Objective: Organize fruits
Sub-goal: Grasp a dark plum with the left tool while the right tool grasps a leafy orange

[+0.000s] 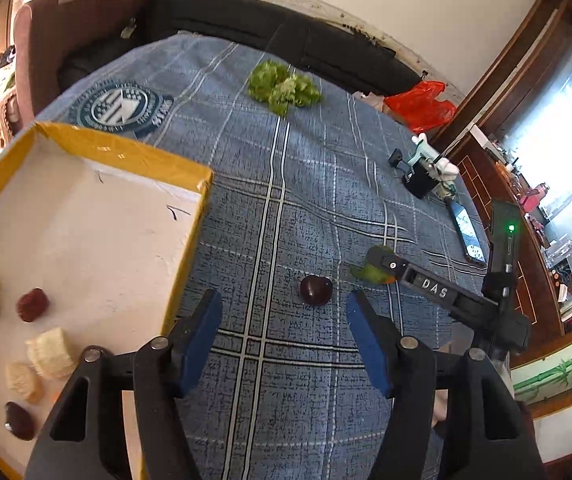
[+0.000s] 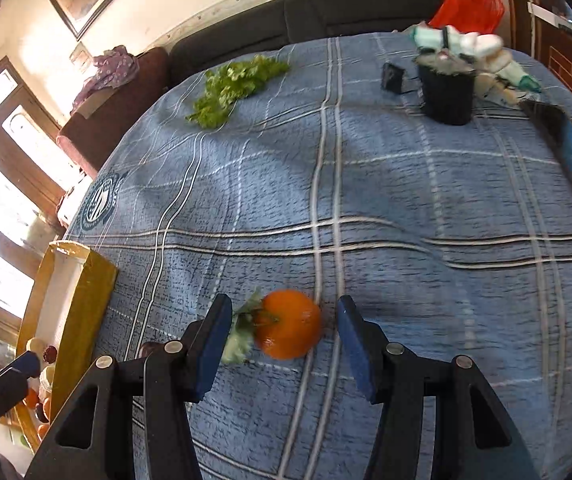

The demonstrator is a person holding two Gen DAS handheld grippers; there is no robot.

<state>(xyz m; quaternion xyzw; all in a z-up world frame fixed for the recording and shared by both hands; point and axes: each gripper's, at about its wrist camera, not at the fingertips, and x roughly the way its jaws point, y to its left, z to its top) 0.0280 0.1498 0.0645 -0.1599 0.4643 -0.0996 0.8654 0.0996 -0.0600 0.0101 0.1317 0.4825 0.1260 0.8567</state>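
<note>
Lying on the plaid cloth (image 2: 405,184): orange (image 2: 289,323) between the part-open, untouching fingers of right gripper (image 2: 284,344), leaf toward its left finger; dark plum (image 1: 315,289) just ahead of empty, part-open left gripper (image 1: 284,344); box (image 1: 182,240) to its left.

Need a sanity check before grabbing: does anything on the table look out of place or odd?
Two fruits lie loose on the cloth outside the box: a dark plum and a leafy orange. A bunch of lettuce sits alone far across the table. Nothing looks spilled or damaged.
</note>
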